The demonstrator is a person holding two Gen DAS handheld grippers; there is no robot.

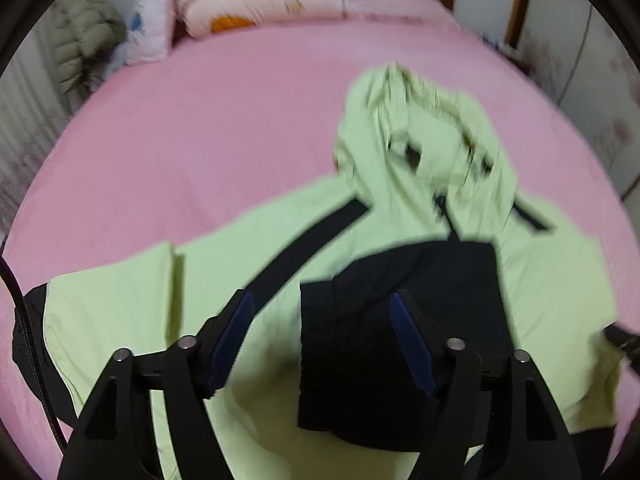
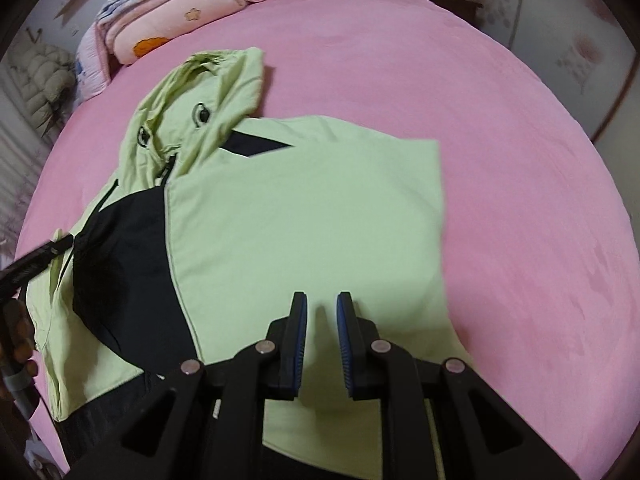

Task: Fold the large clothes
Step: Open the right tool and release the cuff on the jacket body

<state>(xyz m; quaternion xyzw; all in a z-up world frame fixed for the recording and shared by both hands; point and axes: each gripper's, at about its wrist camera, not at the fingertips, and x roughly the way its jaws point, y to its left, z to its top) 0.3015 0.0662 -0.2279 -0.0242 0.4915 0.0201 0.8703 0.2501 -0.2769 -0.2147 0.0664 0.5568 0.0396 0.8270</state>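
One sleeve looks folded in already: the lime-green and black hooded jacket (image 2: 304,216) lies flat on the pink bed (image 2: 520,160), its right side squared off in a clean edge. On the other side a black panel (image 1: 400,320) sits folded over the chest, while the far sleeve (image 1: 108,304) stretches out loose. Left claw (image 1: 322,320) hovers above, jaws spread wide, nothing in them. Right claw (image 2: 322,320) hangs over the green front, jaws nearly together, empty. By my read, roughly halfway; hood (image 2: 192,92) and hem remain.

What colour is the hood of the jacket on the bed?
Light green; the hood shows best in the right wrist view, lying on the pink bed sheet.
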